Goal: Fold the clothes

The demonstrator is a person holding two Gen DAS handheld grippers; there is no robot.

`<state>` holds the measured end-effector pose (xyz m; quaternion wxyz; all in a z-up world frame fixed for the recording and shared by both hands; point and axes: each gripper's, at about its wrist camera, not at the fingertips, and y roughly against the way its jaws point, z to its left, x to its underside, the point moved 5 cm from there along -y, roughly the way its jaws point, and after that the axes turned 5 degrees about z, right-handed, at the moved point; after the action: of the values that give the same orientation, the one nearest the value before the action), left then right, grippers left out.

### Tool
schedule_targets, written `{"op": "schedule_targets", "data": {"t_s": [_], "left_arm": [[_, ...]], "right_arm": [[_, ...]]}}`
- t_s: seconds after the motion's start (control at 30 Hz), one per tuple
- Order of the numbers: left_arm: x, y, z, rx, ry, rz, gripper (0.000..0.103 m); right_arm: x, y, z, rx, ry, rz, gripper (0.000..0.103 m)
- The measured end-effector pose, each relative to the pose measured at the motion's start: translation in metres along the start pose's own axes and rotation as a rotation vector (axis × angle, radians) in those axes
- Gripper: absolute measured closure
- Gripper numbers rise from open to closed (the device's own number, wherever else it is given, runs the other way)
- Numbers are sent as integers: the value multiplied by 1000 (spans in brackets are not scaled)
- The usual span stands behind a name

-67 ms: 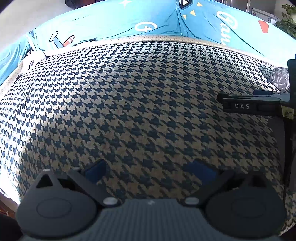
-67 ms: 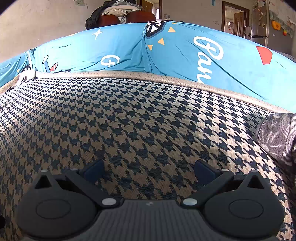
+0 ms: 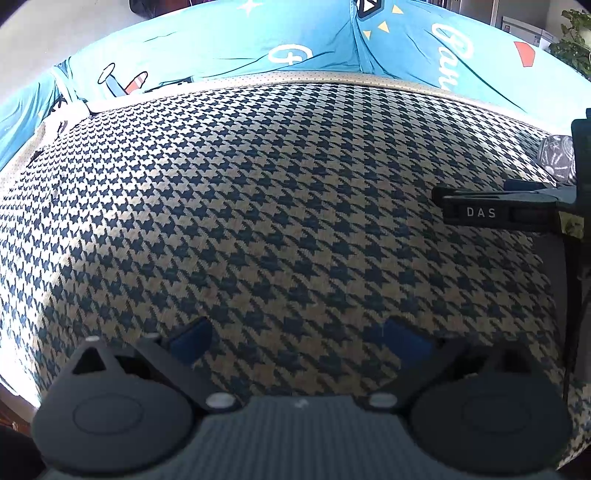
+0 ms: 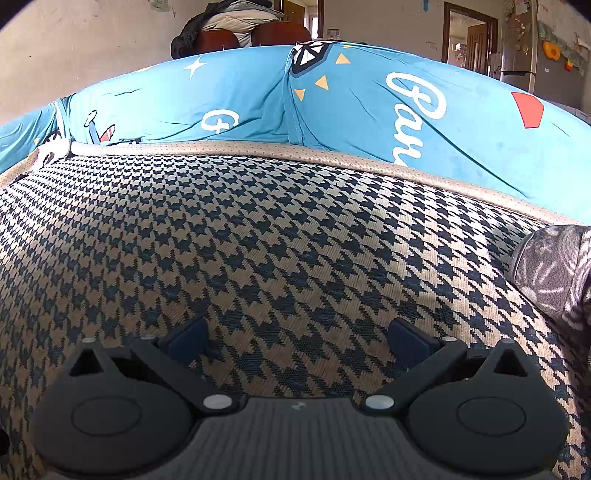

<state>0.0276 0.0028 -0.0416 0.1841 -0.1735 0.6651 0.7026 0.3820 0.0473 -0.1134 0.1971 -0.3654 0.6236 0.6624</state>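
Blue printed sheet (image 4: pixel 461 147) covers the far surface, w/ white script lettering, stars, orange triangles and a red shape; whether a bed or counter lies under it can't be told. On top of it, nearer the cameras, lies the houndstooth garment (image 4: pixel 277 236), navy-and-tan weave, spread flat and wide, filling most of both views; its far edge is a plain beige band (image 4: pixel 258 151) running left to right, touching the sheet. Sunlight falls across the cloth's left side in the left wrist view, shade toward the middle. At the garment's right side sits a grey patterned cloth (image 4: pixel 550 269) w/ white line marks, touching or overlapping the houndstooth edge; can't tell which. Left gripper (image 3: pixel 299 336) hangs low over the near part of the houndstooth garment (image 3: pixel 277 206), jaws wide apart, nothing between them, blue pads (image 3: pixel 190 338) just above or on the weave; contact unclear. Right gripper (image 4: pixel 299 334) sits likewise over the near part of the garment, jaws spread wide, holding nothing, pads (image 4: pixel 408 339) close to the fabric. In the left wrist view the right gripper (image 3: pixel 480 212) shows side-on at the right edge, black finger marked "DAS", over the cloth. Bkgd of the right wrist view: beige wall, doorway (image 4: pixel 467 37), a dark jacket (image 4: pixel 225 18) heaped on a chair.
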Motion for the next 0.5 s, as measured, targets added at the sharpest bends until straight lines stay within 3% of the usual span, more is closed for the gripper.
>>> {"op": "schedule_targets", "data": {"t_s": [0.5], "left_arm": [[-5, 3, -17, 13, 12, 19, 0]], "right_arm": [[0, 1, 0, 0, 0, 0, 0]]}}
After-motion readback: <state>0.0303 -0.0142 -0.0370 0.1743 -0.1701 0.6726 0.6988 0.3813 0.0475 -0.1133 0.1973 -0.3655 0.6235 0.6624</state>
